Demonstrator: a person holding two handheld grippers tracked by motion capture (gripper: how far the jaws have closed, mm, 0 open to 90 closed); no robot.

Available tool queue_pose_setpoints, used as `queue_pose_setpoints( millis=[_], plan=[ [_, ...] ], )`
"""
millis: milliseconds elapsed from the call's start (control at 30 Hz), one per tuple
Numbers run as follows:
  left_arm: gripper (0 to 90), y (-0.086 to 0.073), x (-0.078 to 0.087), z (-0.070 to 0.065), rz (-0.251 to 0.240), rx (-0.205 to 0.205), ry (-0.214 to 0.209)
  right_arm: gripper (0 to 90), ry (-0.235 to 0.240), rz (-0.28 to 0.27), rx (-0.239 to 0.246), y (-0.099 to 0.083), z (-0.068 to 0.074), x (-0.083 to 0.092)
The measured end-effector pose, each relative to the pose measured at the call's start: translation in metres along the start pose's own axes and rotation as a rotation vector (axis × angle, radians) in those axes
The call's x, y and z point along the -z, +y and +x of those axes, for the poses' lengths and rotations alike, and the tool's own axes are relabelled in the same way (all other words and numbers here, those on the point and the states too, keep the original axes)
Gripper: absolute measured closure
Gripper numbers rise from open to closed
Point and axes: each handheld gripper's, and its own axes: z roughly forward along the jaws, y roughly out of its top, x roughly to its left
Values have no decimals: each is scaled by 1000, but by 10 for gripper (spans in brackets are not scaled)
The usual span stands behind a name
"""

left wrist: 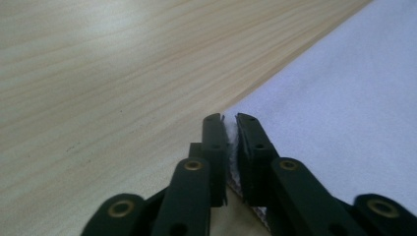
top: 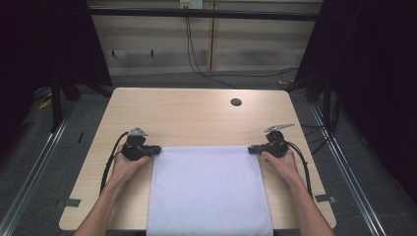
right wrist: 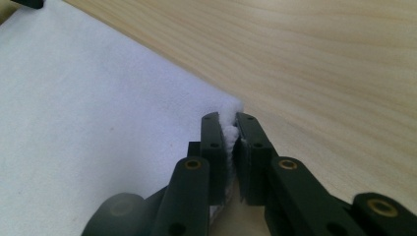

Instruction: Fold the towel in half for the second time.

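A white cloth (top: 209, 189) lies flat on the wooden table (top: 196, 115), from mid-table down over the near edge. My left gripper (top: 156, 150) is shut on the cloth's far left corner; in the left gripper view the jaws pinch the white corner (left wrist: 231, 135) between them, with the cloth (left wrist: 344, 113) spreading to the right. My right gripper (top: 252, 149) is shut on the far right corner, and in the right gripper view the corner (right wrist: 231, 129) bulges between the closed jaws while the cloth (right wrist: 93, 118) spreads to the left. A hand holds each gripper.
A round cable hole (top: 236, 102) sits at the table's far right. Bare wood lies beyond the cloth's far edge and on both sides. Cables (top: 196, 64) trail on the floor behind the table, with dark curtains at left and right.
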Motion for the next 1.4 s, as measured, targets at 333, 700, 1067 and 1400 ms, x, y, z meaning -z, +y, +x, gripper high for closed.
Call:
queue_pose_setpoints(
  millis=[333,700,1067,1400],
  plan=[
    [862,47,35,8,-175,5,18,851,-17,-144,24,37,2,31],
    [862,96,74,-6,-353,-76,35,855,-56,-313,63,92,8,73],
    [859,62,97,-29,-340,-162,1,854,72,-340,121,50,30,100],
    [859,22,111,-51,-312,-192,-14,853,116,-264,183,7,58,109]
  ],
)
